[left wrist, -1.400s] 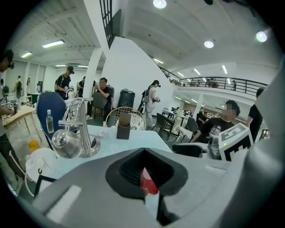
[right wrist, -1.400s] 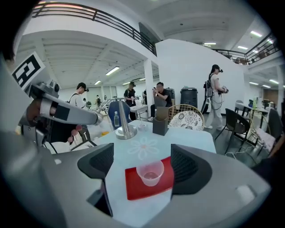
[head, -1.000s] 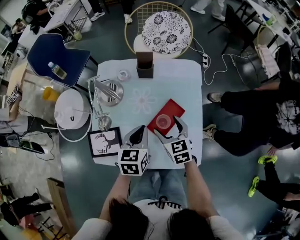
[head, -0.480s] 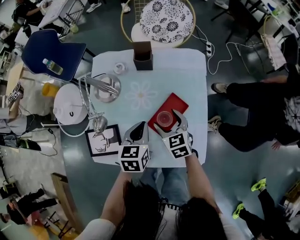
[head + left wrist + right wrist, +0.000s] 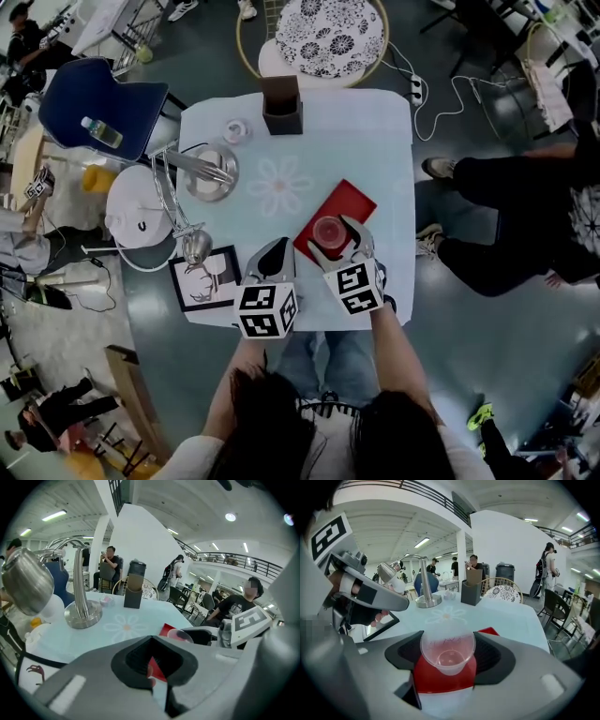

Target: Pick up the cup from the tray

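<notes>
The person is working at a pale blue table (image 5: pixel 375 141) and is bringing the right gripper (image 5: pixel 339 246) in around the cup (image 5: pixel 447 651), a clear plastic one that is standing upright and empty on the near end of the red tray (image 5: pixel 352 199). The right jaws are standing spread, one dark pad on each side of the cup and close against its rim; whether they are pressing on it cannot be told, and the cup's wall is showing no dent. The cup's base is resting flat on the tray, so the lift is not yet happening. The left gripper (image 5: pixel 274 253) is hovering just beside the right one, over the table edge near the tray's corner, with its jaws pressed together at the tips and nothing between them; it is taking no part in the grasp. By the look of it, the approach and the lining-up are done, and what is remaining is to close firmly on the cup and raise it clear of the tray.
</notes>
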`<state>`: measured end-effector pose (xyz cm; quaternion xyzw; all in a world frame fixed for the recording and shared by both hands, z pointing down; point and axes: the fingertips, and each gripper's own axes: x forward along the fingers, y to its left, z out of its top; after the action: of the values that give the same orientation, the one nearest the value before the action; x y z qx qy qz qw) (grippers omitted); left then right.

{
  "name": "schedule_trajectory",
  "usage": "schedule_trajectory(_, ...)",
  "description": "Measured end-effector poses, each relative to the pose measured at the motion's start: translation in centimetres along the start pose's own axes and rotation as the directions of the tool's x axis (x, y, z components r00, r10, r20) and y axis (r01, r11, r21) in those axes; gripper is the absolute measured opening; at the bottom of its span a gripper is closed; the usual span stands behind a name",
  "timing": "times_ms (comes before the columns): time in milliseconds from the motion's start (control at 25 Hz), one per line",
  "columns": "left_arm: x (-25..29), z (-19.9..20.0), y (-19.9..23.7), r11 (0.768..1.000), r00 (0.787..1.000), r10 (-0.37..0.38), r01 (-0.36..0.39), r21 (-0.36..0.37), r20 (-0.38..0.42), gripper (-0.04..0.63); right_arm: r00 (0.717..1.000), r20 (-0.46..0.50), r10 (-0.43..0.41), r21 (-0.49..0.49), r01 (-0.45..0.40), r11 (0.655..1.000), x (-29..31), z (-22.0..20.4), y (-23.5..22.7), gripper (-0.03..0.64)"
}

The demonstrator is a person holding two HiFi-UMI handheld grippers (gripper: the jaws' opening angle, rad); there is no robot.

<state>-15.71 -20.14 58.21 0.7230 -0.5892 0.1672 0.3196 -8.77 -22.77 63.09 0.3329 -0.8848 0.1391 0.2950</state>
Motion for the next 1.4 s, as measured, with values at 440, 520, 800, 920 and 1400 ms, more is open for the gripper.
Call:
schedule_trajectory(440, -0.4, 1.1, -2.5, 0.998, 0.998, -0.052, 0.051, 0.043, 0.025, 0.000, 0.998, 0.036, -0.053, -0.004, 0.053, 0.999, -4.0, 1.5, -1.4, 0.345)
schedule_trajectory(520, -0.5, 1.3, -3.3, 0.996, 0.997, -0.069, 0.067, 0.051, 0.031, 0.000, 0.998, 0.026, -0.063, -0.017, 0.064, 0.998, -5.0, 1.3, -1.6, 0.345)
schedule_trajectory(800, -0.6, 1.5, -6.2, 0.991, 0.992, -0.117, 0.114, 0.071, 0.038, 0.000, 0.993, 0.012, -0.119, -0.005, 0.119, 0.993, -7.8, -0.2, -2.8, 0.345)
schedule_trajectory(920, -0.4, 1.3, -7.3, 0.988, 0.990, -0.136, 0.133, 0.085, 0.032, 0.000, 0.990, 0.016, -0.143, 0.025, 0.143, 0.989, -8.9, -0.8, -3.5, 0.345)
schedule_trajectory(1400, 0.7, 0.0, -11.7, 0.970, 0.980, -0.197, 0.196, 0.142, -0.003, 0.000, 0.981, 0.001, -0.195, 0.114, 0.194, 0.974, -11.8, -4.8, -5.4, 0.345)
